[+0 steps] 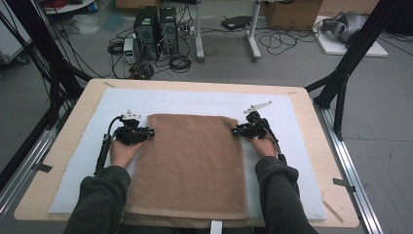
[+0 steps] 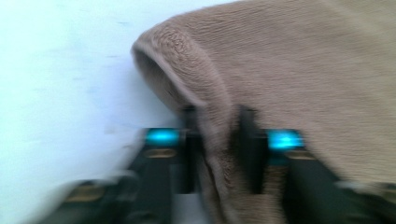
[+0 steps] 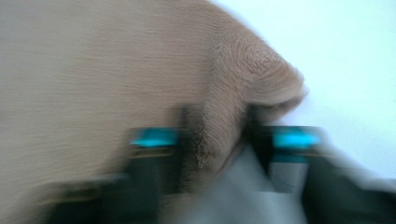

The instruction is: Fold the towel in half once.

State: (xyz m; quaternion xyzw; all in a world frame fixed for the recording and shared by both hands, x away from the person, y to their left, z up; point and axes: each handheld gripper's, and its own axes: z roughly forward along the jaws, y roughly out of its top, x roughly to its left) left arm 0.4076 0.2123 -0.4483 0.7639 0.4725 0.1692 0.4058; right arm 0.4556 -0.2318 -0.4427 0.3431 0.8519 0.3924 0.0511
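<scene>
White pad (image 1: 195,100) (towel (image 1: 195,161) gripped).

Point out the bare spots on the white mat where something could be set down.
Free: the white mat strip between the brown towel far edge and the table rim, plus both side strips. Crowded: the towel's far corners, where the left gripper and right gripper grip.

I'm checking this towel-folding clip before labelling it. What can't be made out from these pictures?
- Near edge of the brown towel: high view, cut off by the bottom edge and the person's sleeves.
- How many layers the left gripper pinches: left gripper view, motion blur.
- The same at the right gripper: right gripper view, blur.
- Fingers in the high view: too small to judge their grip.
</scene>
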